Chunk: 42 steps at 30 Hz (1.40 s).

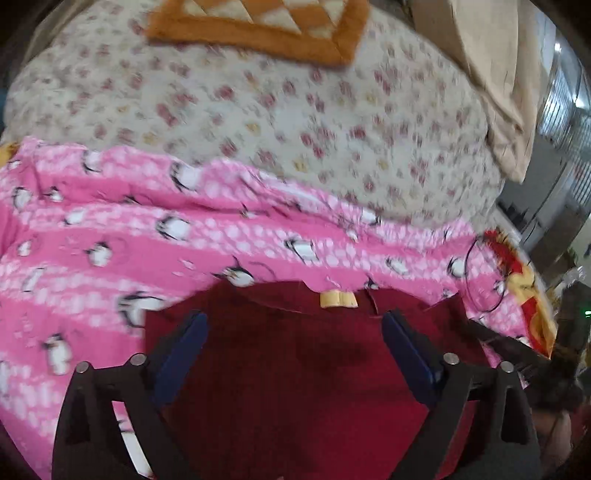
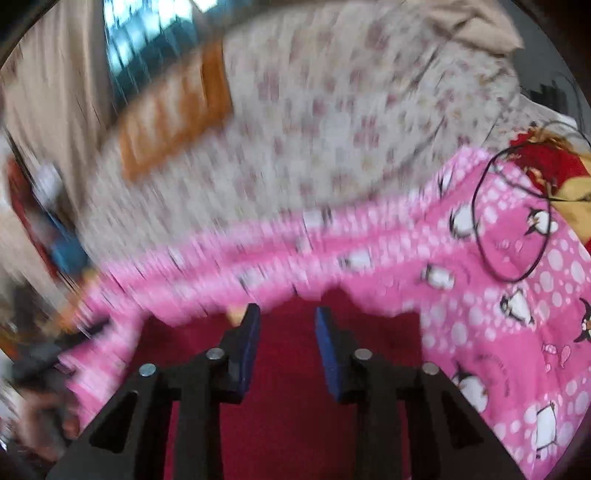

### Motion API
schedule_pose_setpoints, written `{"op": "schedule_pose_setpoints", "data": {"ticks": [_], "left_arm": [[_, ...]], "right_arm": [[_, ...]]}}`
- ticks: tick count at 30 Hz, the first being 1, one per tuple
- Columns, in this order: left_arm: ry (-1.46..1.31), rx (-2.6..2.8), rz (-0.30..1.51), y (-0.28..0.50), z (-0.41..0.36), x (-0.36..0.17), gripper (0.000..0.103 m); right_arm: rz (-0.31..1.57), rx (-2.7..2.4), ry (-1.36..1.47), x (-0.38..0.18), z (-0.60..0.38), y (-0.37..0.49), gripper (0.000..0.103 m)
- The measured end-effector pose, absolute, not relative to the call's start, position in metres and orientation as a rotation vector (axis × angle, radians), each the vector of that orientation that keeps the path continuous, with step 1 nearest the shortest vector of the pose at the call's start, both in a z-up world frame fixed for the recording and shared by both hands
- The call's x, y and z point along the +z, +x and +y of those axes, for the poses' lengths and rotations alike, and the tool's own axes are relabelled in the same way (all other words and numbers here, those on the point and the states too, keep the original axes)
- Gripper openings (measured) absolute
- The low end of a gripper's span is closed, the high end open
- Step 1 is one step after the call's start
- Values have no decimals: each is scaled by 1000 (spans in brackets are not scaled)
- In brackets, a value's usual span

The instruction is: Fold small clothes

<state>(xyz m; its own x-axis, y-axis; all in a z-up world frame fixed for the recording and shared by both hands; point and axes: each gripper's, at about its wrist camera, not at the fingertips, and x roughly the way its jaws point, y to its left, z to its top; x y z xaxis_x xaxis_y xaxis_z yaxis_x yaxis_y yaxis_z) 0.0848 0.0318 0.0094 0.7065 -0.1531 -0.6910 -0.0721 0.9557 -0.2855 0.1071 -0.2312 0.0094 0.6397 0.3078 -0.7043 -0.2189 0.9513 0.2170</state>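
A dark red small garment (image 1: 295, 369) lies flat on a pink penguin-print blanket (image 1: 110, 236), its neck label (image 1: 338, 298) at the far edge. My left gripper (image 1: 295, 328) is open wide, fingers spread above the garment, holding nothing. In the right wrist view the same red garment (image 2: 284, 387) lies under my right gripper (image 2: 286, 317), whose blue-padded fingers stand apart with nothing between them. That view is blurred by motion. The pink blanket (image 2: 498, 295) fills its right side.
A floral bedspread (image 1: 295, 122) lies beyond the blanket, with an orange-bordered quilt (image 1: 258, 29) at the back. A thin black cord loop (image 2: 513, 221) rests on the blanket near a red and yellow cloth (image 2: 554, 162). A beige pillow (image 1: 498, 74) sits back right.
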Motion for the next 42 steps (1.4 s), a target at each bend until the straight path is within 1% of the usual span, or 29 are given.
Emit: {"op": "schedule_pose_setpoints", "data": {"ticks": [1, 2, 3, 4, 5, 6, 8, 12, 13, 15, 16, 17, 19, 21, 22, 23, 25, 27, 28, 31, 36, 37, 39, 40, 42], "left_arm": [[-291, -31, 818, 94, 31, 0, 72], [-261, -6, 857, 108, 32, -15, 63], [-217, 32, 897, 120, 37, -31, 59], [-195, 63, 925, 126, 42, -44, 50], [-203, 91, 960, 133, 52, -60, 44], [-250, 78, 954, 133, 60, -67, 45], [-266, 86, 929, 134, 63, -67, 44], [-177, 108, 920, 133, 48, -70, 47], [-186, 102, 920, 134, 48, -68, 49], [-211, 61, 917, 134, 49, -67, 59], [-215, 35, 918, 135, 49, -67, 66], [-210, 21, 919, 134, 47, -67, 68], [-196, 15, 917, 134, 44, -67, 69], [-196, 13, 916, 134, 44, -67, 69], [-198, 13, 914, 134, 44, -66, 69], [-198, 14, 912, 134, 44, -66, 69], [-197, 14, 908, 134, 44, -66, 69], [-211, 5, 903, 133, 46, -66, 69], [-219, 1, 901, 133, 47, -66, 69], [-223, 0, 904, 134, 47, -66, 69], [-208, 6, 908, 135, 45, -67, 69], [-208, 6, 909, 135, 45, -68, 69], [-207, 5, 910, 135, 45, -68, 70], [-205, 3, 911, 135, 45, -68, 71], [-206, 1, 911, 135, 45, -68, 71]], "right_arm": [[894, 258, 52, -6, -218, 120, 20], [919, 244, 39, -15, -216, 127, 18], [945, 210, 17, -25, -215, 136, 18], [954, 180, -1, -32, -219, 145, 14], [960, 172, -2, -37, -224, 154, 6], [966, 167, -2, -40, -228, 159, 0], [967, 199, 19, -51, -232, 171, 0], [963, 234, 0, -59, -227, 175, 0], [960, 249, 16, -58, -229, 173, 0], [968, 292, 56, -56, -232, 174, 3], [974, 322, 83, -55, -235, 173, 5], [957, 337, 116, -51, -239, 171, 5], [877, 343, 136, -36, -245, 158, 5], [766, 394, 59, -12, -236, 134, 6], [743, 428, 47, -7, -230, 126, 9], [739, 467, 47, -4, -223, 119, 17], [792, 486, 36, -12, -206, 114, 26], [928, 423, -15, -40, -196, 126, 26], [963, 413, -26, -52, -194, 131, 26], [938, 419, -17, -45, -197, 134, 26], [740, 346, -10, -13, -224, 133, 26], [790, 272, -20, -20, -232, 144, 29], [976, 228, 33, -52, -247, 168, 30], [962, 252, 109, -54, -256, 171, 30], [944, 243, 111, -46, -258, 171, 26]]}}
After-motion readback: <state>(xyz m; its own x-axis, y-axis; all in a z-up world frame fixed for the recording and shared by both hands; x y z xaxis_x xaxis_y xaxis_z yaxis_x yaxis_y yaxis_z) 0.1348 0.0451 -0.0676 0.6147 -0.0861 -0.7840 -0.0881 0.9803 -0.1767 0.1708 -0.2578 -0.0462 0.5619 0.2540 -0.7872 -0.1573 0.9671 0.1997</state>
